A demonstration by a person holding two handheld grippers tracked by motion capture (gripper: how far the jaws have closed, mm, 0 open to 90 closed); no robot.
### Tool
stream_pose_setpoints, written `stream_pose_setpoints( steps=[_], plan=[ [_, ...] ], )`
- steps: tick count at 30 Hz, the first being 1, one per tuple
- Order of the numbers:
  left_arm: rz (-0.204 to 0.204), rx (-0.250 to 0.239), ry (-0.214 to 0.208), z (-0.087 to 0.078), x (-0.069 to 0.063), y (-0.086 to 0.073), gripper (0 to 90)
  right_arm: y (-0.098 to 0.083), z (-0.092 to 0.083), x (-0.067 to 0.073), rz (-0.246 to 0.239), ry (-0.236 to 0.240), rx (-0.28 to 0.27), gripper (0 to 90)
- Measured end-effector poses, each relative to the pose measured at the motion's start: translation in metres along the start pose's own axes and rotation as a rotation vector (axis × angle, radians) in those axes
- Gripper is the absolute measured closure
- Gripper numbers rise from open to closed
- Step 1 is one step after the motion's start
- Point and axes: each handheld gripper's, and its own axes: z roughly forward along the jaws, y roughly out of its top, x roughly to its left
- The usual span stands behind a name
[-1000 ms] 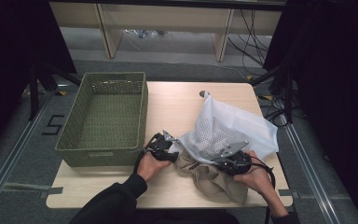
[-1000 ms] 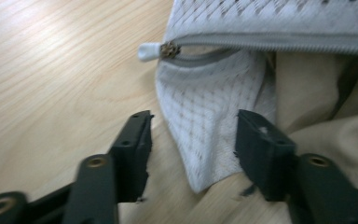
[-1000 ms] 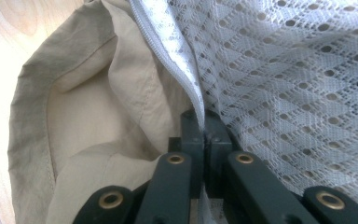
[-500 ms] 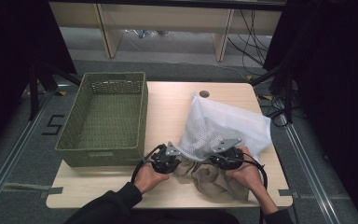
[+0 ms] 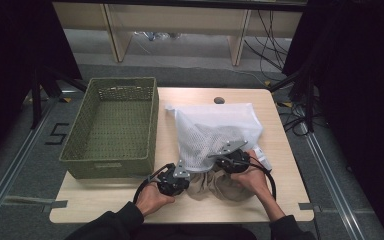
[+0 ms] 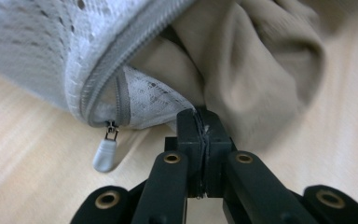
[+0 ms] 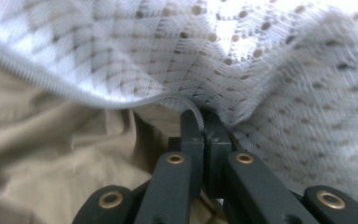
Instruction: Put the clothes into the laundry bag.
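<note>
Jaws of left gripper point(image 6: 204, 116) now clamped on mesh bag point(image 5: 215, 132) edge, previously spread; right gripper point(image 7: 205, 116) likewise.

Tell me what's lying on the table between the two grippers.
In the high view, bunched beige cloth spilling from the white mesh bag lies between the left gripper and the right gripper.

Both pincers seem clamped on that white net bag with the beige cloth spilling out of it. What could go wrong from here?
The left gripper pinches just a thin bit of the mesh laundry bag beside its zipper pull, so the fabric may slip free. The right gripper grips the bag's edge, and a hard pull could tear the mesh. The beige garment is half out and bunched at the opening, so it might snag on the zipper.
</note>
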Motion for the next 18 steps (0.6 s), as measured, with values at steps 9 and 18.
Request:
stream_pose_setpoints(
  steps=[9, 18],
  plan=[
    [0.057, 0.024, -0.024, -0.009, -0.015, -0.009, 88.8, 0.023, 0.022, -0.005, 0.026, 0.015, -0.01, 89.9],
    [0.078, 0.03, -0.056, -0.017, -0.022, -0.018, 88.9, 0.042, 0.041, -0.016, 0.06, -0.007, -0.014, 90.0]
  ],
)
